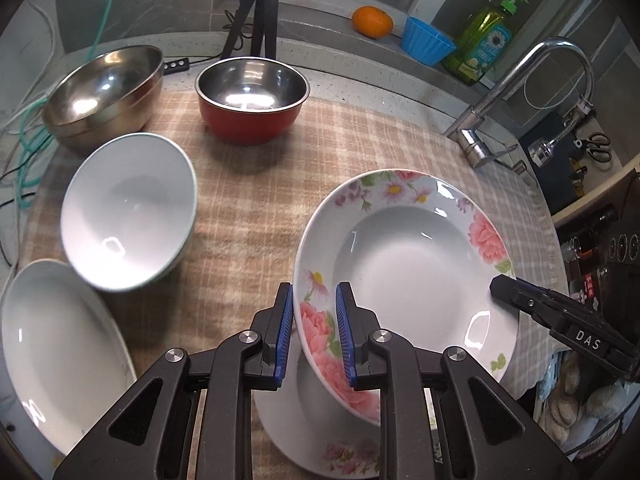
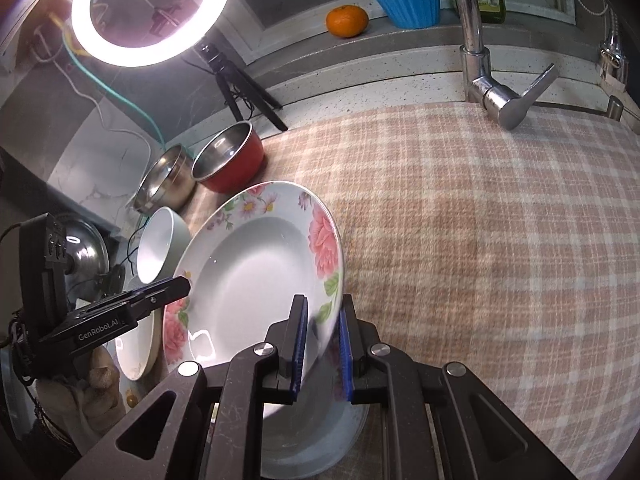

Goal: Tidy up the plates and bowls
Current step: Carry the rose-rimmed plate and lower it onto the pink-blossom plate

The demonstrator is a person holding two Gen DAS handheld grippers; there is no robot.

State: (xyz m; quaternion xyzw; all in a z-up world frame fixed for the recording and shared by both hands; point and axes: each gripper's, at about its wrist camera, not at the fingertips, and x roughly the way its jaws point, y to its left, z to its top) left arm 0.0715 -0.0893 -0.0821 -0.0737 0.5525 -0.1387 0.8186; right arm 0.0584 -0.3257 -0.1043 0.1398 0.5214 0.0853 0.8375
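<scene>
Porcelain soup plate with pink roses on its rim (image 1: 404,264) hung tilted above the checked beige cloth (image 1: 260,208) of the bench, pinched at opposite edges: the left tool (image 1: 311,334) had its blue pads narrowed onto the near-left rim, and the right tool (image 2: 322,346) was clamped on the right rim. Directly beneath it sat another floral plate (image 1: 320,440), likely the stack it belonged to. To the left stood a plain white bowl (image 1: 128,216) and a white plate (image 1: 52,352); farther back, a steel bowl (image 1: 104,92) and a red-sided steel bowl (image 1: 252,100).

Both grips held only thin, glazed rim, so the plate could have slid out if the two hands drifted apart or twisted unevenly, chipping the one below.

A chrome tap (image 2: 496,92) stood at the far right, and an orange (image 2: 347,20) and blue ribbed cup (image 2: 408,4) on the ledge.
</scene>
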